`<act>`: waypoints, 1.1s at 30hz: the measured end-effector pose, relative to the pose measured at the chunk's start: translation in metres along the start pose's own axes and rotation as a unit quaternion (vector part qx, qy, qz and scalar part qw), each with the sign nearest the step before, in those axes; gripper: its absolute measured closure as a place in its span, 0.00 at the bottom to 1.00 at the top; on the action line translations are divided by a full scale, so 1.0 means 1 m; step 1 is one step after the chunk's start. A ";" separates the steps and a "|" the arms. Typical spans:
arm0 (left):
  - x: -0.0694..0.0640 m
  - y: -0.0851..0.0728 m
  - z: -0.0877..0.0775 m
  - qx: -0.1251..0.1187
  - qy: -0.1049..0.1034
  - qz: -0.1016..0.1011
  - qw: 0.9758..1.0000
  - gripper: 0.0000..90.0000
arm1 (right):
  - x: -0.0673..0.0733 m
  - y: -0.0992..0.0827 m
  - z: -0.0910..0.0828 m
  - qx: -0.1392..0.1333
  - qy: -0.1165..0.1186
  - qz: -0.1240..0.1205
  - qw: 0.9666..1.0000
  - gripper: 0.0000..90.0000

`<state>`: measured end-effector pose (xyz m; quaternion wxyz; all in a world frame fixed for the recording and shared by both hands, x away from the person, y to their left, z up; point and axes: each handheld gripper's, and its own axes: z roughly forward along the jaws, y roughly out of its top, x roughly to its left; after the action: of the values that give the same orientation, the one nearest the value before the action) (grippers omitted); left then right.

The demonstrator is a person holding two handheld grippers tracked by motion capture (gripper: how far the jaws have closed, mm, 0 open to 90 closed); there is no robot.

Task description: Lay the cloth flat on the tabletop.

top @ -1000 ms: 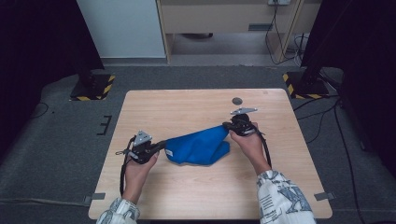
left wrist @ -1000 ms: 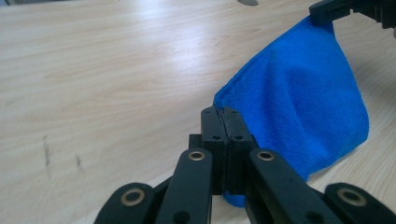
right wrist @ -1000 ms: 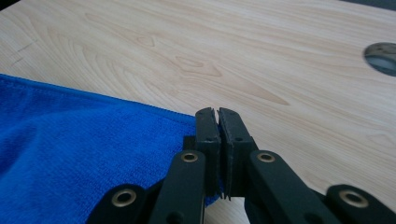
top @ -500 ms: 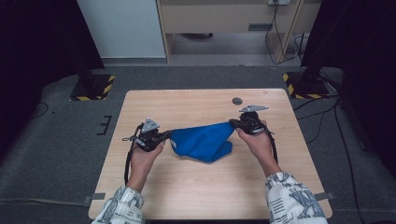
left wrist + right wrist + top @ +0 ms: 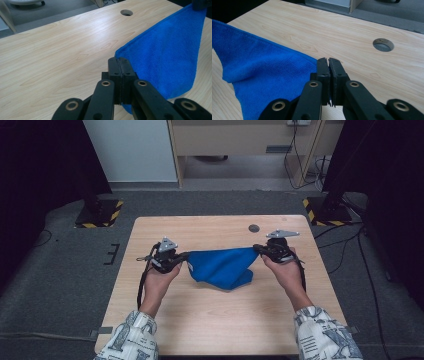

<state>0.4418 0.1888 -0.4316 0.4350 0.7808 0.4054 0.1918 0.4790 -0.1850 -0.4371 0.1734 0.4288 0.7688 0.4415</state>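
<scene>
— Two corners pinched, one per hand. The left gripper (image 5: 183, 258) has its jaws pressed together on the near-left corner of the blue cloth (image 5: 222, 266); the right gripper (image 5: 258, 249) is clamped the same way on the opposite corner.

— So where does the cloth sit relative to each claw?

— Between them. In the left gripper view its hem runs away from the left gripper (image 5: 120, 62) up and to the right, toward the other hand; in the right gripper view the blue cloth (image 5: 267, 75) spreads off to the left of the right gripper (image 5: 329, 63). Its long axis is the stretched top edge, running across the wooden table (image 5: 210, 325) from hand to hand.

— Taut?

— That top edge, nearly. Below it the body sags, and the lowest fold looks to touch or nearly touch the tabletop toward the person.

— Which hand is nearer?

— Neither; both hold it. The right sits slightly farther back, nearer the cable hole (image 5: 254, 228). My guess: any spreading depends on pulling apart along that hand-to-hand line.
</scene>
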 end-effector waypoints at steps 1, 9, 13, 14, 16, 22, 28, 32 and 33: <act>0.001 0.002 0.001 -0.001 -0.001 -0.002 1.000 1.00 | -0.001 0.000 -0.002 -0.003 -0.001 0.001 1.000 0.98; 0.002 0.017 0.005 -0.008 -0.008 -0.002 1.000 1.00 | -0.010 0.000 -0.012 -0.012 -0.003 0.012 1.000 0.98; 0.000 0.027 0.009 -0.012 -0.010 -0.003 1.000 1.00 | -0.012 0.002 -0.014 -0.021 -0.002 0.016 1.000 0.97; 0.000 0.029 0.010 -0.012 -0.009 -0.003 1.000 1.00 | -0.012 0.002 -0.014 -0.022 -0.001 0.016 1.000 0.97; -0.001 0.030 0.010 -0.012 -0.010 -0.003 1.000 1.00 | -0.012 0.003 -0.014 -0.022 -0.002 0.017 1.000 0.97; -0.003 0.038 0.013 -0.016 -0.012 0.006 1.000 1.00 | -0.014 0.008 -0.022 -0.030 -0.003 0.015 0.999 0.97; -0.003 0.043 0.013 -0.035 -0.023 -0.009 0.999 1.00 | -0.017 0.015 -0.034 -0.038 -0.008 0.013 0.999 0.98; -0.004 0.045 0.007 -0.044 -0.027 -0.013 0.999 1.00 | -0.016 0.018 -0.041 -0.046 -0.007 0.013 0.999 0.98; -0.007 0.047 0.001 -0.050 -0.028 -0.010 0.998 1.00 | -0.014 0.021 -0.047 -0.053 -0.006 0.011 0.999 0.97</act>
<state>0.4601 0.1689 -0.3929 0.4868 0.7589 0.3908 0.1856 0.4671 -0.2167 -0.3957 0.1955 0.4298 0.7385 0.4814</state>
